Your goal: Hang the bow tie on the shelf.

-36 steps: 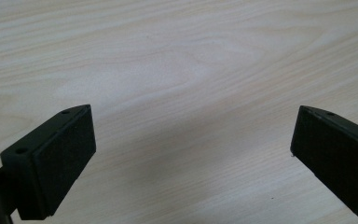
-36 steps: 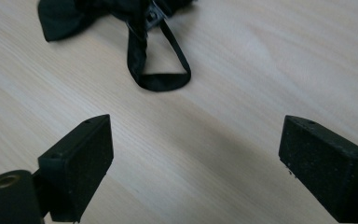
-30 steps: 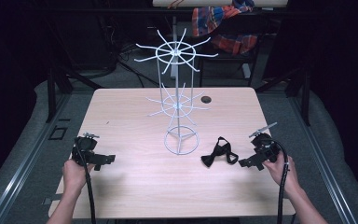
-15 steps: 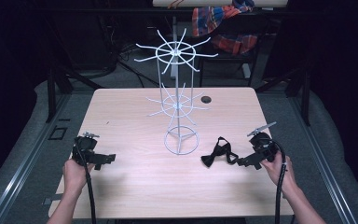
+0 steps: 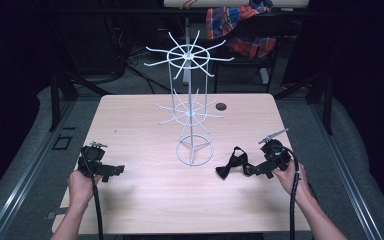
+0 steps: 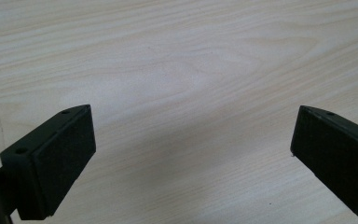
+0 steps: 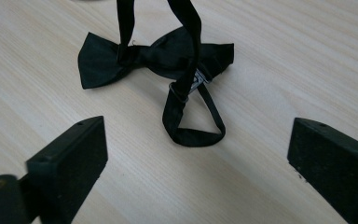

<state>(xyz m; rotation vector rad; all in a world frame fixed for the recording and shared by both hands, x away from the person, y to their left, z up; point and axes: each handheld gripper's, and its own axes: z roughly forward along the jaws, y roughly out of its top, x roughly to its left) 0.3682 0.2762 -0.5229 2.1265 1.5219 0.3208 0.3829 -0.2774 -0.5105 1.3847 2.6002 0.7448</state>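
A black bow tie (image 5: 231, 166) (image 7: 154, 58) with a looped strap lies on the wooden table (image 5: 150, 197), right of the white wire rack (image 5: 192, 115). My right gripper (image 5: 254, 171) (image 7: 198, 161) is open just beside it, jaws wide apart, with the strap's loop (image 7: 193, 126) lying on the table ahead between them. My left gripper (image 5: 111, 171) (image 6: 191, 154) is open over bare wood at the table's left, holding nothing.
The wire rack has two tiers of spoke-like hooks and a ring base (image 5: 195, 151) at the table's middle. A small dark disc (image 5: 222, 106) lies at the back right. Colourful cloth (image 5: 240, 25) hangs behind the table.
My right gripper has edged slightly left towards the bow tie. The left gripper and the rack are unchanged.
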